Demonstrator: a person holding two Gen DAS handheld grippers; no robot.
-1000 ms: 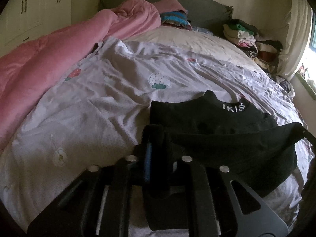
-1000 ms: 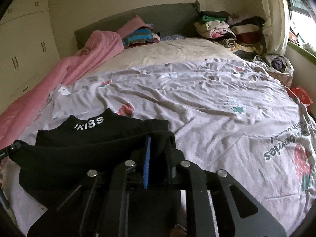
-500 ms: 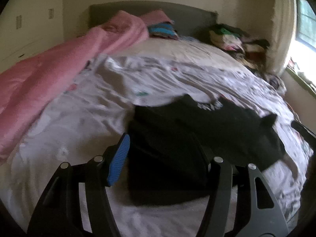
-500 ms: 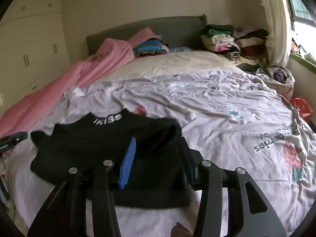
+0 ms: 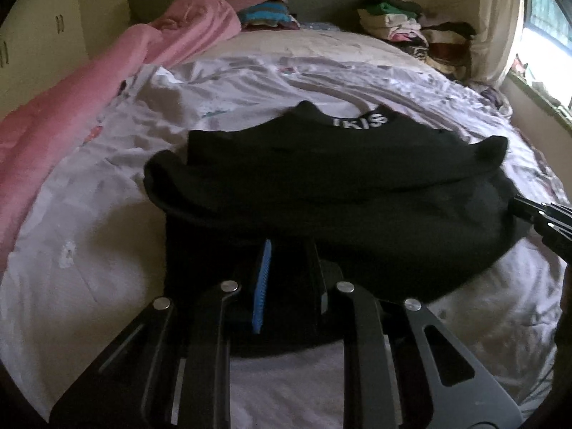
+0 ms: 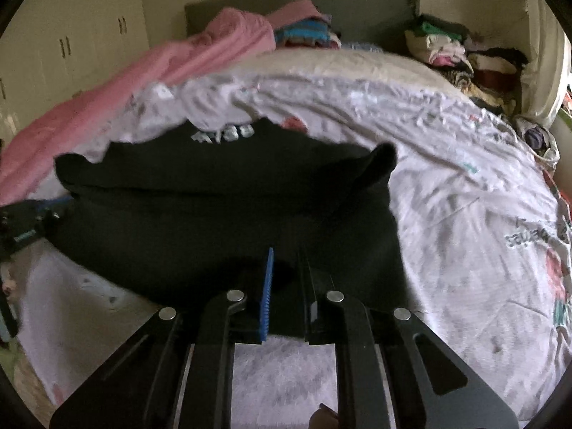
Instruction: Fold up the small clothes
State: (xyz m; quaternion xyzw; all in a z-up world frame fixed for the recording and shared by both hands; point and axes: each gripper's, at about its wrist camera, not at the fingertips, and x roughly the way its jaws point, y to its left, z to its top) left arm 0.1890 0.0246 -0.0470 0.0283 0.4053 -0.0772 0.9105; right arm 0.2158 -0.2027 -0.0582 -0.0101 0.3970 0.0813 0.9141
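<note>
On the bed (image 5: 107, 236), whose pale printed sheet is rumpled, the black top (image 5: 321, 178) lies in the near middle, collar with white lettering pointing toward the headboard, pink quilt (image 5: 89, 89) along the left edge and a clothes pile (image 5: 411, 25) at the far right corner. The left gripper (image 5: 286, 279) has its fingers pressed together on the near left hem, a wad of black cloth pinched between the blue pad and the other finger; a fold of fabric already rides up as a rounded ridge across the garment just beyond it. The right gripper (image 6: 286, 282) likewise pinches the near hem on the right side, fingers drawn close with cloth between them, and the right-hand corner of the ridge stands up in a peak. The step in hand looks like carrying the bottom hem up toward the collar for a crosswise fold. To do it well, I would lift both hems to the same height, keep the cloth between them lightly taut so the middle does not sag, and travel forward at one pace so the edge lands square with the shoulders. Lay it down before releasing, since the soft knit will likely slump if dropped. The right view is motion-blurred, so how deep that pinch is cannot be judged; a shallow bite could slip mid-carry
</note>
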